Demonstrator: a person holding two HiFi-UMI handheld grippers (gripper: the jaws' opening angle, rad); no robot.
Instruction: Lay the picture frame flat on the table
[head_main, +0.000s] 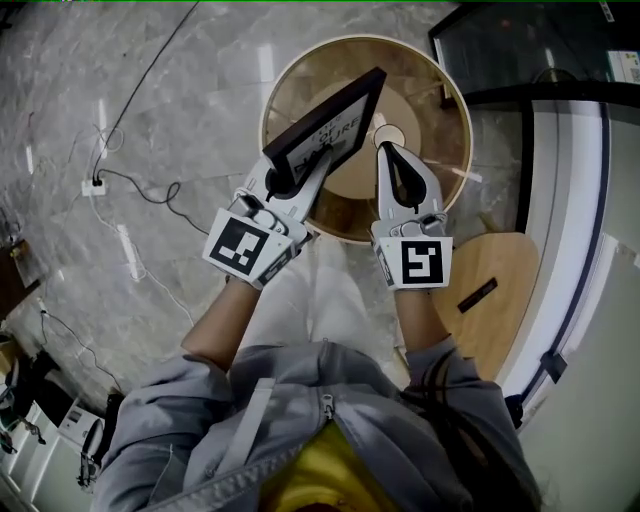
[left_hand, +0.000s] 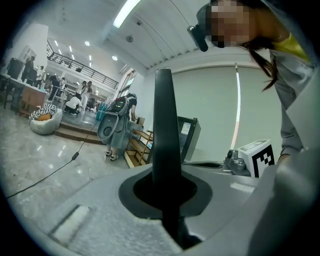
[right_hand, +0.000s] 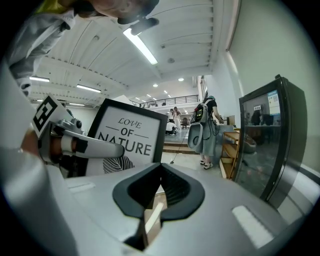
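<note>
The black picture frame (head_main: 330, 125) with a white "LOVE OF NATURE" print stands tilted over the round wooden table (head_main: 455, 95). My left gripper (head_main: 290, 180) is shut on its lower edge. In the left gripper view the frame (left_hand: 163, 115) shows edge-on as a dark bar rising between the jaws. My right gripper (head_main: 385, 150) is shut with nothing in it, just to the right of the frame above the table's middle. The right gripper view shows the frame's printed face (right_hand: 132, 135), the left gripper's fingers (right_hand: 95, 147) across its lower left, and the right gripper (right_hand: 160, 167) with its jaws together.
A light wooden stool seat (head_main: 495, 290) stands right of me, below the table. A dark glass cabinet (head_main: 520, 45) is at the upper right. A cable (head_main: 140, 185) runs over the marble floor on the left. People (right_hand: 205, 130) stand far off in the hall.
</note>
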